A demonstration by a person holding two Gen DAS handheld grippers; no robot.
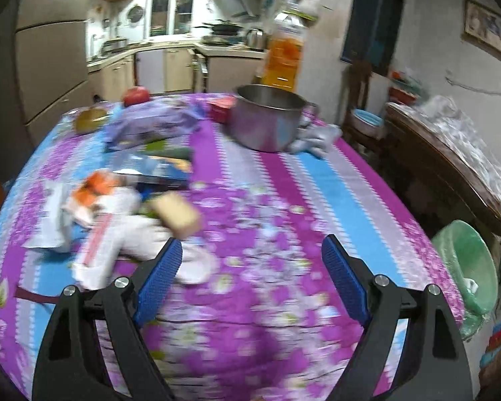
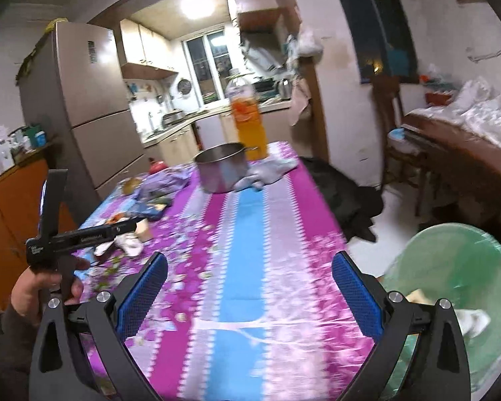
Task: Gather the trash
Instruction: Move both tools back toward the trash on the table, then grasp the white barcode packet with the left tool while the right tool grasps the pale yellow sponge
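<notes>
Now both tongs wide apart, nothing in them: left gripper (image 1: 252, 267), right gripper (image 2: 250, 287). Trash (image 1: 117, 207) on table (image 1: 284, 200). Green bin (image 2: 451, 267) beside table.

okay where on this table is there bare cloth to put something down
The tablecloth is bare along its middle and right side, from the steel pot and grey rag back toward the grippers, out to the edge by the green-lined bin. The left side is crowded with wrappers and packets.

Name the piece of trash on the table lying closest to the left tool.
The crumpled white wrapper, right beside the left tool's finger; the tan block and blue packet lie farther back.
</notes>
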